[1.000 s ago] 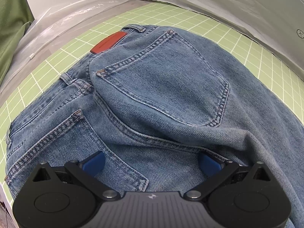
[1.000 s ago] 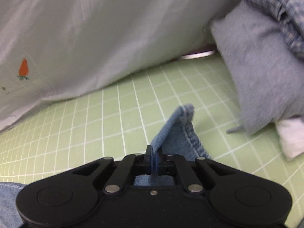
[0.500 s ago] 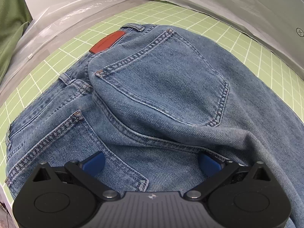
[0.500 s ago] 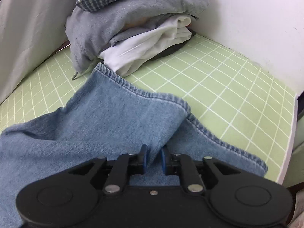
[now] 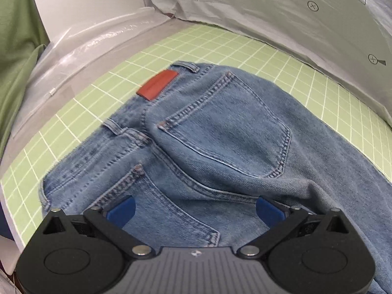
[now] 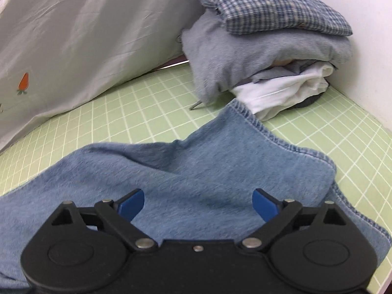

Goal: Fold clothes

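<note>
Blue jeans (image 5: 220, 142) lie seat-up on a green grid mat (image 5: 73, 112), showing two back pockets and a red waist patch (image 5: 158, 85). My left gripper (image 5: 194, 212) hovers open above the lower pocket, its blue pads clear of the denim. In the right wrist view the leg end of the jeans (image 6: 196, 171) lies flat with its hem toward a clothes pile. My right gripper (image 6: 198, 203) is over it, its jaws opening wide, the cloth lying free below and between the pads.
A stack of folded clothes (image 6: 269, 44), checked shirt on top, stands at the back right corner against a white wall. A pale sheet with a carrot print (image 6: 73, 36) drapes along the back. Crinkled plastic sheeting (image 5: 281, 12) borders the mat in the left wrist view.
My right gripper was shut on the jeans' leg hem, carried it toward the clothes pile, then opened and let it drop flat. My left gripper rose a little above the seat.
</note>
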A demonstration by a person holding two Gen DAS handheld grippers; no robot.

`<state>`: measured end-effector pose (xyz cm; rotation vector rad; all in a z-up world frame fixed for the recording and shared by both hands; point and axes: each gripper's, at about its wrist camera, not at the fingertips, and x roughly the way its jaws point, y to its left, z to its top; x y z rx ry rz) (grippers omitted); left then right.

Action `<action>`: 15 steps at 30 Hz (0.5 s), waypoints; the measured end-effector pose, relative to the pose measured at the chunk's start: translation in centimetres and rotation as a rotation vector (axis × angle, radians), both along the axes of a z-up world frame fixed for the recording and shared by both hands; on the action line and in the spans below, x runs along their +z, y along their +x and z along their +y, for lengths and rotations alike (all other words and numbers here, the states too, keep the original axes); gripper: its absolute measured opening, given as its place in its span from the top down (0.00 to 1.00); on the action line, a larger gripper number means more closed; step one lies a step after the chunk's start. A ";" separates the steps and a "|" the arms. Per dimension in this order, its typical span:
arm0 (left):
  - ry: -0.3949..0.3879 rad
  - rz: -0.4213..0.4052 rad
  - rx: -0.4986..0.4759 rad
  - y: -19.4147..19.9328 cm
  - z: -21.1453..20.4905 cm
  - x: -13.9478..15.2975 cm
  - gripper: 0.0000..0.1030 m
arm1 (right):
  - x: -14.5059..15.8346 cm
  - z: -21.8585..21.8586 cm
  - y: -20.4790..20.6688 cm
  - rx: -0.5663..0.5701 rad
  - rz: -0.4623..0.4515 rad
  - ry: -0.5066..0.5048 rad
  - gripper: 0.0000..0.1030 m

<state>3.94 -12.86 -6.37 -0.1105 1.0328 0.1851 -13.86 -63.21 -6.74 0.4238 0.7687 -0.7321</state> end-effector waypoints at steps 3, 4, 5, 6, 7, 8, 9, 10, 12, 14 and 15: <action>0.019 -0.011 0.005 -0.2 1.4 0.9 0.00 | -0.4 1.5 0.9 0.039 0.033 0.020 0.07; 0.025 -0.012 0.001 0.0 1.9 1.1 0.00 | -0.4 1.9 1.2 0.051 0.037 0.024 0.07; 0.032 -0.013 -0.006 0.2 2.4 1.2 0.00 | -0.2 2.4 1.4 0.061 0.032 0.026 0.06; 0.039 -0.012 -0.012 0.6 2.8 1.2 0.00 | -0.1 2.8 1.8 0.068 0.028 0.027 0.06; 0.042 -0.011 -0.018 1.1 3.1 1.2 0.00 | 0.1 3.2 2.3 0.071 0.026 0.029 0.06; 0.039 -0.008 -0.023 1.8 3.5 1.1 0.00 | 0.3 3.4 2.8 0.068 0.020 0.033 0.06; 0.036 -0.006 -0.028 2.6 3.8 1.1 0.00 | 0.4 3.5 3.4 0.058 0.010 0.039 0.06; 0.034 -0.004 -0.033 3.3 4.1 1.0 0.00 | 0.6 3.6 3.9 0.048 -0.001 0.045 0.05; 0.031 -0.001 -0.046 5.2 4.8 0.7 0.00 | 1.0 3.5 5.2 0.015 -0.030 0.055 0.05; 0.028 0.012 -0.063 7.5 5.3 0.1 0.00 | 1.2 3.1 6.7 -0.022 -0.054 0.064 0.05; 0.023 0.019 -0.071 8.7 5.5 -0.3 0.00 | 1.2 2.8 7.5 -0.040 -0.064 0.069 0.05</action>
